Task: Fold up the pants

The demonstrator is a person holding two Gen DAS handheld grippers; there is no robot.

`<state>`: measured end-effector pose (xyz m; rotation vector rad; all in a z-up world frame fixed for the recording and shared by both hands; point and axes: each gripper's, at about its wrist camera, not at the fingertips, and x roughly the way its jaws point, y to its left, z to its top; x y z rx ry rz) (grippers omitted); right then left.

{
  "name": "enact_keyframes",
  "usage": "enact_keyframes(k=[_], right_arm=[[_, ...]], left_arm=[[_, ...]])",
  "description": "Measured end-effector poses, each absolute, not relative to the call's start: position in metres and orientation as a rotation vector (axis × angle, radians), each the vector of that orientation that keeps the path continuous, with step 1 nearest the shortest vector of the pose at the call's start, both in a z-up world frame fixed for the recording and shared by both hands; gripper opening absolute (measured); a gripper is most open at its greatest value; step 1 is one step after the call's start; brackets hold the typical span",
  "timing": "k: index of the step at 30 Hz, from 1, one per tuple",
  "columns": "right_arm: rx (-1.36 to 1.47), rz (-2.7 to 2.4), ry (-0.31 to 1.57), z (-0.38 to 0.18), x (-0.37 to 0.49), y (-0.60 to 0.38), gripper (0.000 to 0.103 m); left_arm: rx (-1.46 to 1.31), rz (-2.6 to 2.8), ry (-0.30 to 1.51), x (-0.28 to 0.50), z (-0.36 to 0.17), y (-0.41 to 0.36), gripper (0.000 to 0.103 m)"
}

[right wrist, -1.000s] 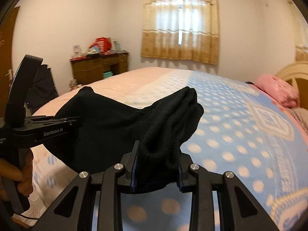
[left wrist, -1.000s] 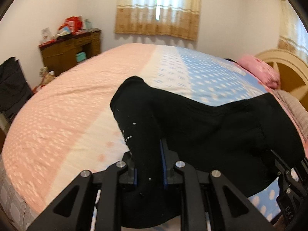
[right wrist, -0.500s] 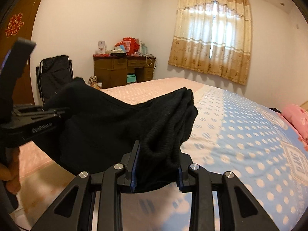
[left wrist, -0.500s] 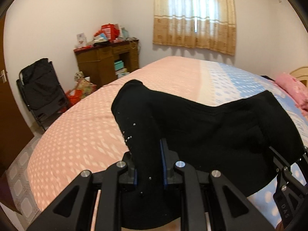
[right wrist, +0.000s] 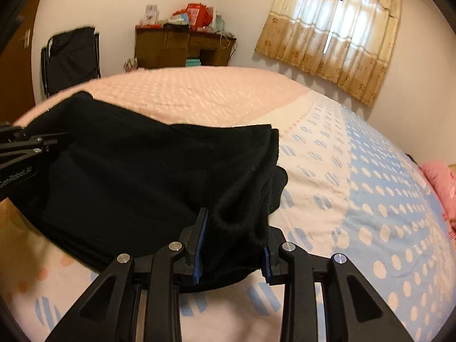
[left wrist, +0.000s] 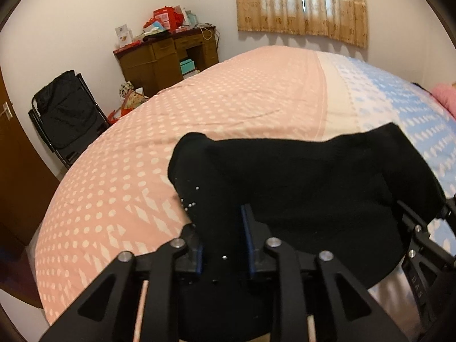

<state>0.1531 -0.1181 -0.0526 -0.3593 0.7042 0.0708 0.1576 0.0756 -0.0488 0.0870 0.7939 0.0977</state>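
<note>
Black pants (left wrist: 299,185) lie bunched across the pink, cream and blue bedspread (left wrist: 228,99), stretched between my two grippers. My left gripper (left wrist: 223,245) has one end of the pants, dotted with small studs, filling the gap between its blue pads; its jaws are opening. In the right wrist view the pants (right wrist: 128,171) spread to the left, and my right gripper (right wrist: 232,245) is shut on a thick rolled edge of them. The left gripper (right wrist: 25,154) shows at that view's left edge, and the right gripper (left wrist: 421,242) at the lower right of the left wrist view.
A wooden desk (left wrist: 165,54) piled with red boxes stands against the far wall. A black folded chair (left wrist: 68,114) leans by a brown door at the left. A pink pillow (right wrist: 439,182) lies at the bed's right, and a curtained window (left wrist: 302,2) is behind.
Both grippers moved down toward the bed with the pants, which now rest lower on the bedspread. The left gripper's pads stand slightly wider apart than before.
</note>
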Motion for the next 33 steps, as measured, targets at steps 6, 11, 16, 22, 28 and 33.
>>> enact_keyframes(k=[6, 11, 16, 22, 28, 33], right_arm=[[-0.401, 0.064, 0.727, -0.056, 0.155, -0.123, 0.038], [-0.372, 0.061, 0.734, -0.055, 0.156, -0.131, 0.048], [-0.364, 0.043, 0.74, -0.055, 0.156, -0.133, 0.06], [-0.185, 0.044, 0.675, -0.029, 0.142, -0.16, 0.066], [-0.159, 0.107, 0.509, 0.008, 0.094, -0.137, 0.063], [-0.069, 0.346, 0.581, 0.007, 0.1, -0.101, 0.03]], left_arm=[[0.082, 0.176, 0.822, 0.155, -0.047, 0.096, 0.093], [0.046, 0.152, 0.868, 0.142, -0.046, 0.124, 0.103], [-0.132, 0.081, 0.936, 0.123, -0.046, 0.151, 0.103], [-0.124, 0.14, 0.866, 0.092, -0.026, 0.157, 0.103], [-0.101, 0.149, 0.847, 0.112, -0.022, 0.161, 0.103], [-0.1, 0.09, 0.899, 0.123, -0.04, 0.15, 0.103]])
